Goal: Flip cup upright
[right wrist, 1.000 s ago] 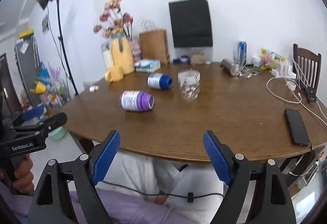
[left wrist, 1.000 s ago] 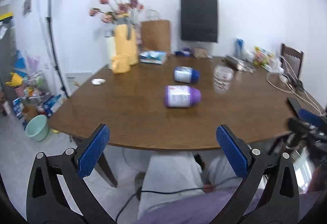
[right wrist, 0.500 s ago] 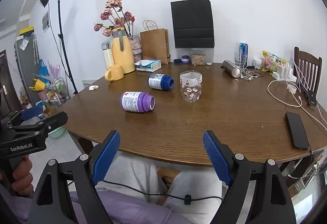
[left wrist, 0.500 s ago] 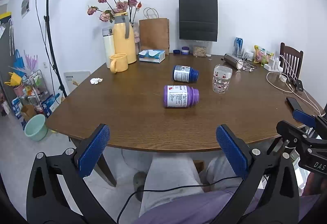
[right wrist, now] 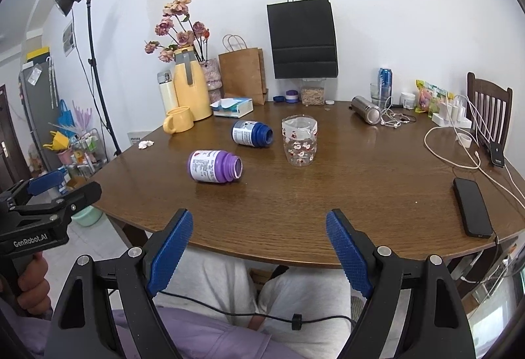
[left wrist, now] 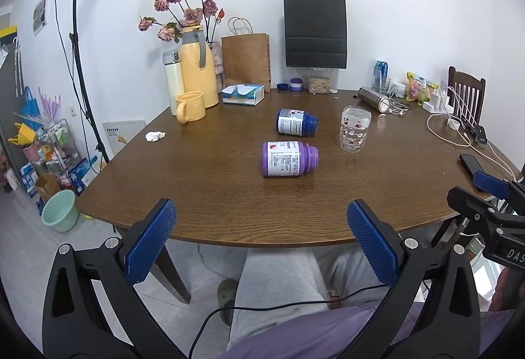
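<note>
Two claws, both spread wide and empty, are held short of the near edge of the worktop (right wrist: 361,191), above the person's lap: the left claw (left wrist: 259,211) faces the purple bottle (left wrist: 288,159), and the right claw (right wrist: 259,218) faces the cup (right wrist: 299,142). The cup, clear glass with small red figures, stands on end near the middle of the worktop, just beside a blue bottle (right wrist: 251,133) lying on its side and well apart from the phone (right wrist: 472,206) at the right edge. Whether its mouth is down cannot be told for certain; the task implies that it is. The wide jaws suggest readiness to span the cup's wall. Judged stage: approach not yet begun. The right claw appears better placed, since its path to the cup passes clear of both bottles.
</note>
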